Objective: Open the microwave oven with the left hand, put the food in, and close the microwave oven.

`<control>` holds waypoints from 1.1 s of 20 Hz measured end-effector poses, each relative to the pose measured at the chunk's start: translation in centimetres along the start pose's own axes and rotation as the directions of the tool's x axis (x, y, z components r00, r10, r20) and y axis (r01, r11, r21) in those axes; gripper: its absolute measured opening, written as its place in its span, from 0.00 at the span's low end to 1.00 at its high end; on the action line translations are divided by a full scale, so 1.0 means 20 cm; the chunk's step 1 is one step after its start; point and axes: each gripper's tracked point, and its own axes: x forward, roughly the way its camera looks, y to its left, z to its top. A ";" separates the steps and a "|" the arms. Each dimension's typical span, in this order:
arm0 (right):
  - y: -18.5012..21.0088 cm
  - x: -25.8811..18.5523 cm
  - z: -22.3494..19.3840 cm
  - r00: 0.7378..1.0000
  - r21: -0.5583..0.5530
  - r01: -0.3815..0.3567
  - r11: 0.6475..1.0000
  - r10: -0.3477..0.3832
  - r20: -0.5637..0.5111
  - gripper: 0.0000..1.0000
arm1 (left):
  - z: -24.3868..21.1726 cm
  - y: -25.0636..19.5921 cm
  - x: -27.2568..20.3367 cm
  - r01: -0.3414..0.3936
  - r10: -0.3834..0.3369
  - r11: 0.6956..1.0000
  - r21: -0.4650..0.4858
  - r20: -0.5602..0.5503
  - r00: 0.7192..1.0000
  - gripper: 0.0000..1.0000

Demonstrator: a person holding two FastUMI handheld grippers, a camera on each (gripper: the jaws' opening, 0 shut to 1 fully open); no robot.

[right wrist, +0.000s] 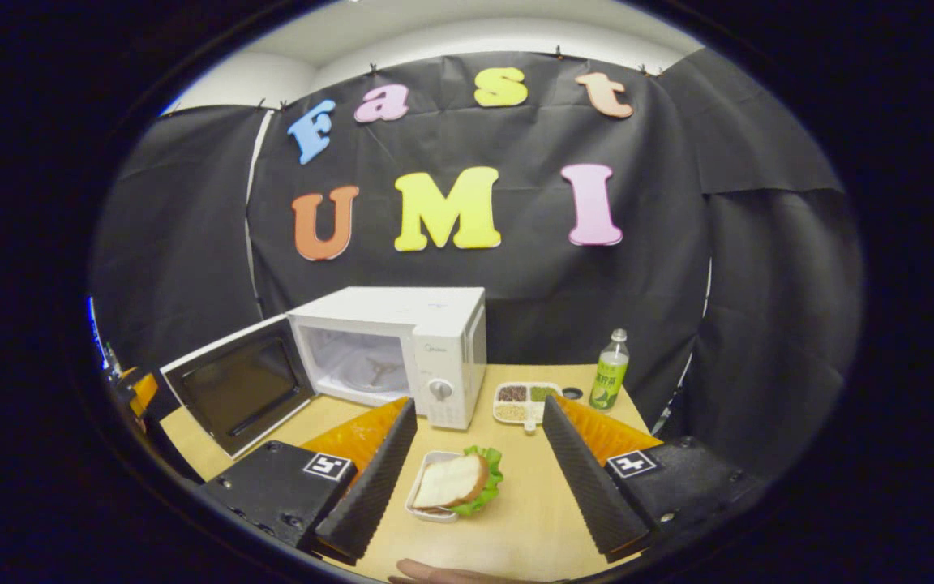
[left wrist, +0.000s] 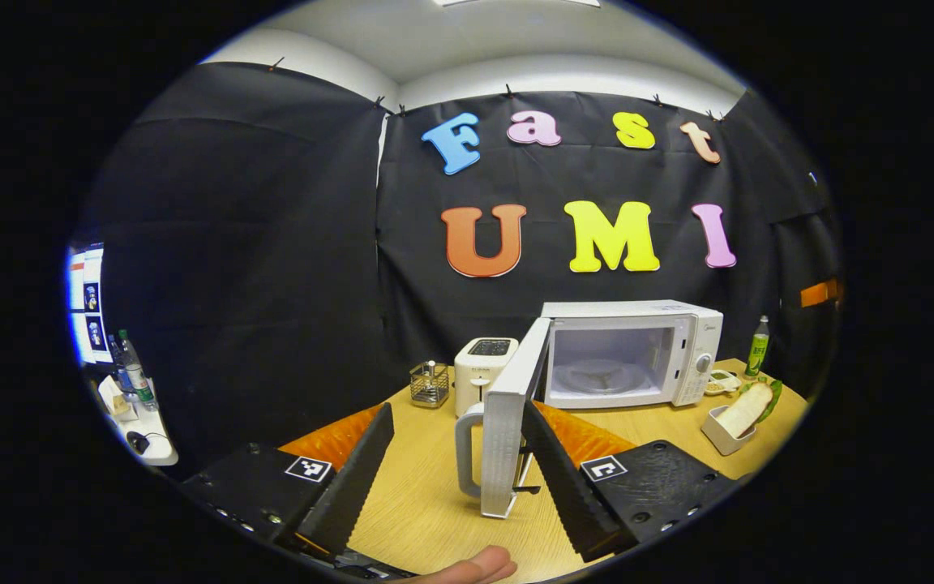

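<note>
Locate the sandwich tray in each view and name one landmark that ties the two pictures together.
Left gripper view: the sandwich tray sits far right on the table, right of the microwave.
Right gripper view: the sandwich tray lies low in the centre, between the right tool's fingers.
Shared landmark: the green bottle, beyond the tray.

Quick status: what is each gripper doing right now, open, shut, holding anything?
Left gripper: open, holding nothing; the microwave door stands open between its fingers, ungripped.
Right gripper: open, empty, with the sandwich tray ahead between its fingers.
</note>
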 end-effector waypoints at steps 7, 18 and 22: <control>-0.07 0.17 -0.20 0.940 0.012 -0.130 0.991 0.127 -0.316 0.99 | 0.36 -0.17 0.02 -0.013 0.005 0.998 0.056 0.132 0.991 0.95; -0.19 0.49 -0.55 0.746 0.413 -0.175 0.894 0.394 -0.537 0.84 | 0.67 -0.61 0.10 0.110 -0.111 0.994 0.014 0.204 0.973 0.96; -0.11 0.53 -0.67 0.621 0.570 -0.194 0.798 0.550 -0.559 0.81 | 0.66 -0.75 0.12 0.169 -0.169 0.985 0.017 0.185 0.968 0.96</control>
